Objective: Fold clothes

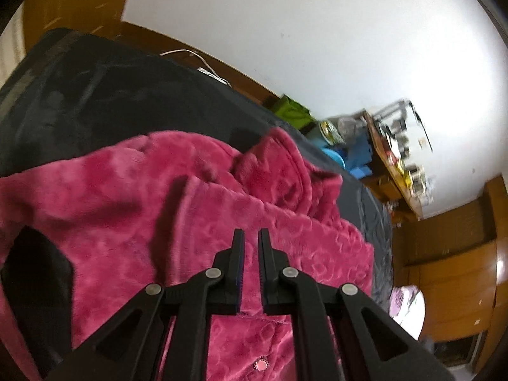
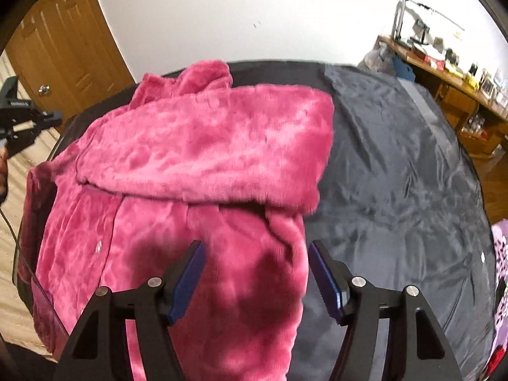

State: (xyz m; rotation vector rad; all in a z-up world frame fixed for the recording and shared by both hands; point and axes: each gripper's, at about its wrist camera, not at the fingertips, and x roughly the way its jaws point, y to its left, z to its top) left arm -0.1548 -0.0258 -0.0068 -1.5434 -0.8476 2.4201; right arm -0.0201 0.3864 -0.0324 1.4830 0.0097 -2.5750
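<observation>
Your pink fleece garment [image 2: 197, 165] is lying on the dark grey bedspread [image 2: 397, 171], taking up its left half in the right wrist view. One sleeve is lying folded across the body, its cuff end reaching toward the middle of the bed. A small round button [image 1: 261, 364] is showing on the front panel near the bottom of the left wrist view.

Your left hand-held gripper [image 1: 250, 238] is hovering over the fleece with its jaws clenched and nothing caught between them. Your right hand-held gripper [image 2: 254, 254] is standing released, jaws apart, above the lower part of the garment by its right edge; the pads are not pressing on the cloth.

To the right of the garment the bedspread is lying bare and wrinkled, giving you open room on that side. On the left, the fleece is running over the bed's edge, so you are working with little margin there. At the far right edge a purple patterned cloth [image 2: 500, 254] is lying.

Beyond the bed, a white wall [image 2: 254, 16] is standing, with a wooden door [image 2: 63, 47] at the left and a cluttered wooden table [image 2: 451, 73] at the right.
</observation>
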